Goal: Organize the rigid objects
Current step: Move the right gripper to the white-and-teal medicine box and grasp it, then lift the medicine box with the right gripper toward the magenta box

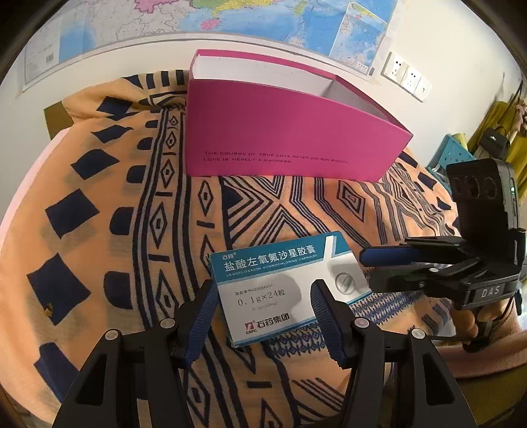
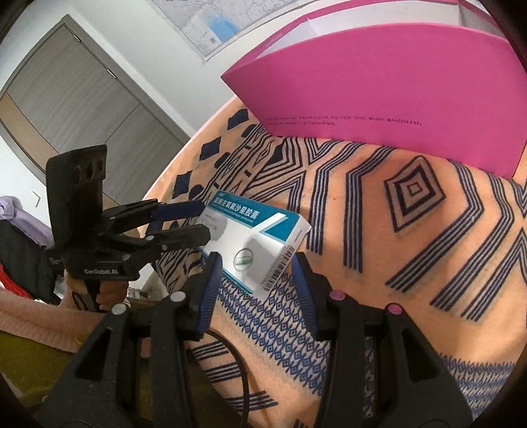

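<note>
A white and teal medicine box lies flat on the orange patterned cloth. My left gripper is open low over the box's near left part; one finger stands by its left edge and the other overlaps its face. My right gripper is open too, its tips at the box's right end. In the right wrist view the medicine box has its barcoded corner between the fingers of the right gripper, and the left gripper straddles its far end. An open pink box stands behind.
The pink box has a white inside and sits at the cloth's far side against the wall. A map and wall sockets are above it. A grey door is left, a black cable near.
</note>
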Demonstrator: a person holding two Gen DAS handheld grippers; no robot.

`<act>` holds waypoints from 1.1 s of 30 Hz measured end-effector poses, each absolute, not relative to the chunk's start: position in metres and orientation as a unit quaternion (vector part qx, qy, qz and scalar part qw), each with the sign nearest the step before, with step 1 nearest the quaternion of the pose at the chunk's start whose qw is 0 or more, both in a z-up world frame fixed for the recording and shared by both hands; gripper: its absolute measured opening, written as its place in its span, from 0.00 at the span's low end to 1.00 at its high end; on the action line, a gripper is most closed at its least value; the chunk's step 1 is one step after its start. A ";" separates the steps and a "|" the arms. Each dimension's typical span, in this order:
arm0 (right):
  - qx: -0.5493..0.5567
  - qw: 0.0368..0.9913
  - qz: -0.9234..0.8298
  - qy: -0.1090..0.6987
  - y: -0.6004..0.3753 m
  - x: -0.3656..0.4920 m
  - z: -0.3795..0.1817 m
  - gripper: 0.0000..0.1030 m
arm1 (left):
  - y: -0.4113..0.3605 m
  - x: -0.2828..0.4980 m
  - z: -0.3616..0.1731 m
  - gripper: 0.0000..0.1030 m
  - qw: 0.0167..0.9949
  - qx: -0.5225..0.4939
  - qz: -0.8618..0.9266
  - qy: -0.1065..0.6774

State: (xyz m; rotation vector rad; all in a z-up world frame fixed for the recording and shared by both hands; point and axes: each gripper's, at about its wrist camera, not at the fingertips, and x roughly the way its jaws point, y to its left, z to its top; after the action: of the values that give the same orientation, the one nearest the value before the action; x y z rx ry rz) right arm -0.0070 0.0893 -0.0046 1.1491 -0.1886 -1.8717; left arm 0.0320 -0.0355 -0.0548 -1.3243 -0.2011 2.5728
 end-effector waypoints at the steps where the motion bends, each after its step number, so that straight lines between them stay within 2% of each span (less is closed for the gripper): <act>1: 0.465 0.452 -0.757 -0.077 0.089 -0.007 -0.005 0.45 | -0.035 0.032 -0.055 0.58 0.120 -0.453 0.880 -0.069; 9: 0.470 0.445 -0.757 -0.087 0.086 -0.015 -0.012 0.41 | -0.033 0.032 -0.055 0.58 0.127 -0.456 0.877 -0.075; 21: 0.462 0.411 -0.780 -0.090 0.108 -0.021 -0.009 0.41 | -0.012 0.023 -0.054 0.58 0.156 -0.456 0.873 -0.080; 28: 0.458 0.389 -0.792 -0.106 0.130 -0.024 -0.008 0.41 | -0.003 0.011 -0.055 0.51 0.172 -0.462 0.867 -0.079; 33: 0.463 0.385 -0.791 -0.113 0.134 -0.024 -0.012 0.39 | -0.004 0.012 -0.057 0.51 0.171 -0.465 0.865 -0.080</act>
State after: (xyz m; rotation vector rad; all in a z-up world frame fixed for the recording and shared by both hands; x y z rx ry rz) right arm -0.0239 0.1338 -0.0124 1.1799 -0.2874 -2.0144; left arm 0.0121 -0.0040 -0.0566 -1.3196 -0.2279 2.4565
